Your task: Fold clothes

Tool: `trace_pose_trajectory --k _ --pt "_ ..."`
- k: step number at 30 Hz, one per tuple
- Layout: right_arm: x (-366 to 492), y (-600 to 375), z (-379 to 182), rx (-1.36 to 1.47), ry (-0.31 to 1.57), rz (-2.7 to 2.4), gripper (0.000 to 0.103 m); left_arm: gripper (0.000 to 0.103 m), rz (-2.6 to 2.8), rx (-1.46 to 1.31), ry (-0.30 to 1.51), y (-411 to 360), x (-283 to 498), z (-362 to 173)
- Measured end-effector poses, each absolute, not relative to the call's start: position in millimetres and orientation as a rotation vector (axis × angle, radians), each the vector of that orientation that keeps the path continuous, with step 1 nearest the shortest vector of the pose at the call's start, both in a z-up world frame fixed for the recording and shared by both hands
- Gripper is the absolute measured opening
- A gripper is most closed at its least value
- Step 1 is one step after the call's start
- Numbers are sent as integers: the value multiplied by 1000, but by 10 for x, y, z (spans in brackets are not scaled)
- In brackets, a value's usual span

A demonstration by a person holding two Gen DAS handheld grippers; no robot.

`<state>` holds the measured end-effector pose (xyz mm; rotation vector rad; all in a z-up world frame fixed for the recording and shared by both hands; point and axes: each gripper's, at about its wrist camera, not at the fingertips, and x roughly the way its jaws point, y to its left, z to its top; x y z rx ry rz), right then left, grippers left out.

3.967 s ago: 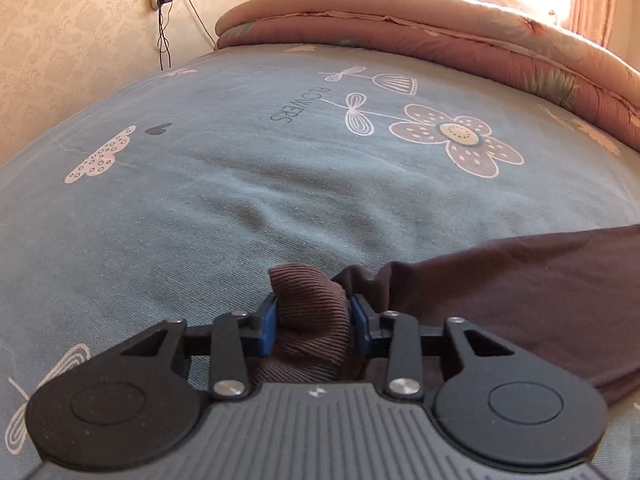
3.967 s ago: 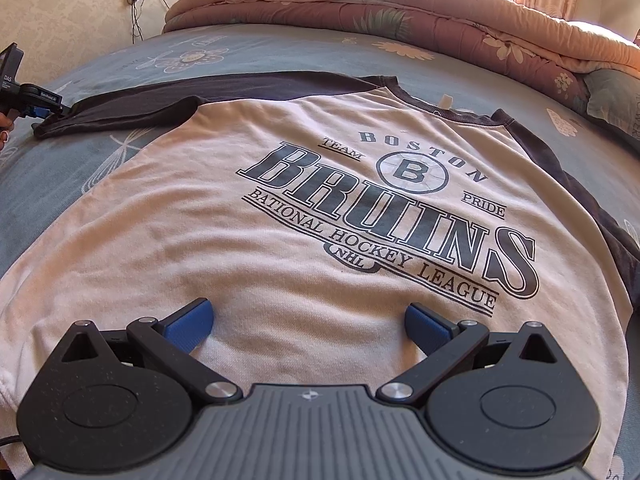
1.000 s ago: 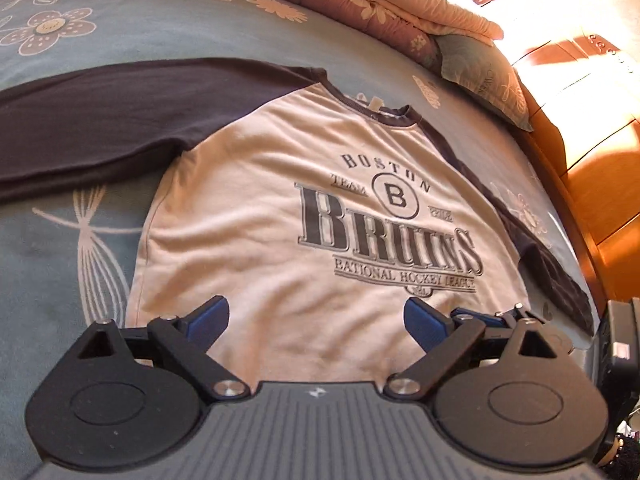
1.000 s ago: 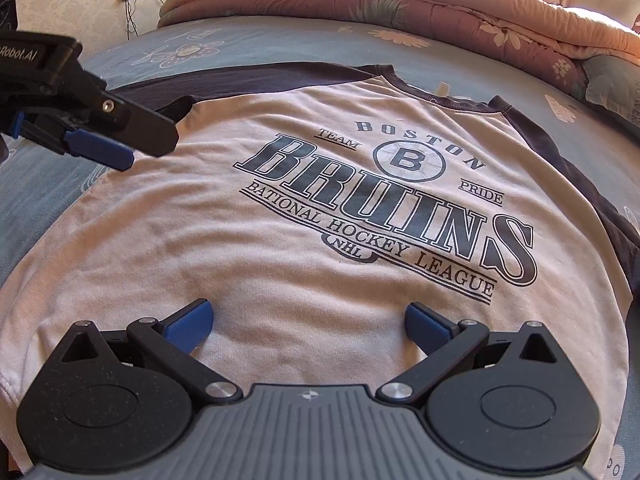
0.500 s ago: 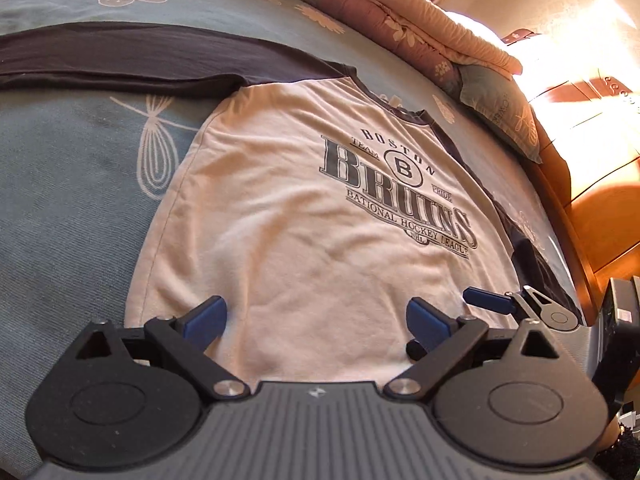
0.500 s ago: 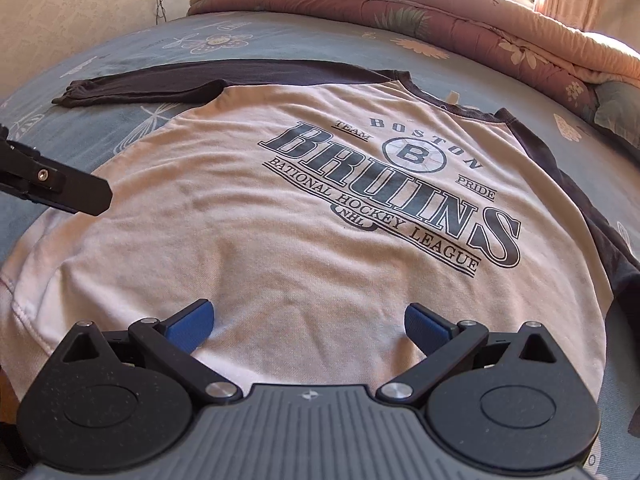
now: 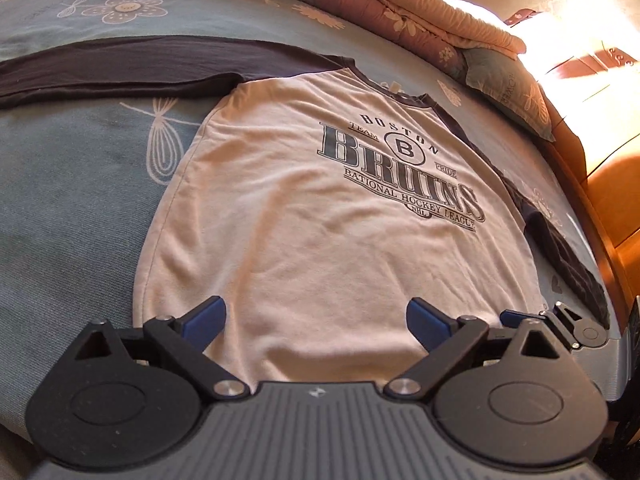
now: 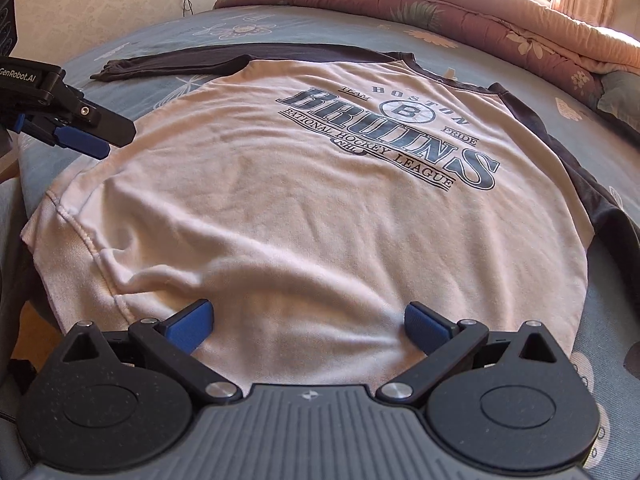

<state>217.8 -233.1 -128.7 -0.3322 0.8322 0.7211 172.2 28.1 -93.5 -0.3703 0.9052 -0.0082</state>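
Hovering over the hem with jaws spread wide and nothing held, the left gripper (image 7: 316, 318) sat near the shirt's left bottom corner, while the right gripper (image 8: 307, 322), equally wide and empty, faced the hem further right. Both appeared positioned to take the lower edge for a fold. The Boston Bruins raglan shirt (image 8: 320, 208) lay flat and face up on the blue floral bed sheet (image 7: 72, 184), its dark left sleeve (image 7: 120, 68) stretched straight out sideways, the right sleeve (image 8: 600, 200) trailing along the body. A folded quilt (image 8: 440, 4) lay beyond the collar.
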Motion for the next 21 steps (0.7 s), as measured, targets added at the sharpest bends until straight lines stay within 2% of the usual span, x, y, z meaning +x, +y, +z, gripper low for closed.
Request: trace_pose_trajectory --k 12,21 --pt "2485 -2668 -1294 49 893 626 103 97 -100 -282 849 -166 2207 -600" --pt "2544 -2893 -1233 161 934 687 103 97 -112 -263 865 -355 2603 -777"
